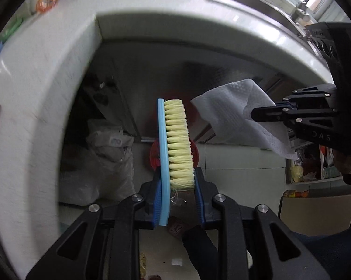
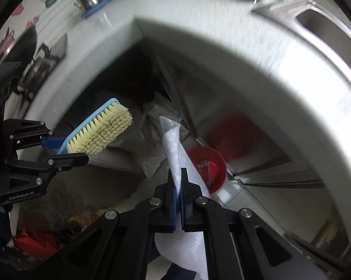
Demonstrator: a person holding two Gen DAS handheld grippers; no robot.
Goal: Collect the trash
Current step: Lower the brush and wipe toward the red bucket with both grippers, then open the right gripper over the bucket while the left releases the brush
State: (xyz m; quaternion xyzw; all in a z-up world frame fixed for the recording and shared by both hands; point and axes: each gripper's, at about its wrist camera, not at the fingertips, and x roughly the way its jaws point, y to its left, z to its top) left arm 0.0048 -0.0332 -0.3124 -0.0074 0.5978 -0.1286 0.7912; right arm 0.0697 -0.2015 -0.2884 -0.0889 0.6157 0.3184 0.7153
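left wrist view: the left tool (image 1: pixel 176 182) is clamped on a blue scrubbing brush (image 1: pixel 173 144), bristles facing right; the right tool (image 1: pixel 257 114) pinches a white paper towel (image 1: pixel 231 114) beside it, below the bench (image 1: pixel 47 70) edge; right wrist view: the paper towel (image 2: pixel 175 149) stands between the closed fingers above a red bin (image 2: pixel 210 163) on the floor.

Left gripper (image 1: pixel 176 186): its two fingers are squeezed onto the end of a brush (image 1: pixel 174 144). One finger (image 1: pixel 157 193) pushes on the blue back. The other pushes on the hairy side. The brush sticks out past the tips.

Right gripper (image 2: pixel 178 184): its two fingers are almost together, with a white paper towel (image 2: pixel 175 149) pinched between them. The towel hangs out on both sides of the fingers.

Where they are: both grippers are up in the air, side by side, near each other but not touching.
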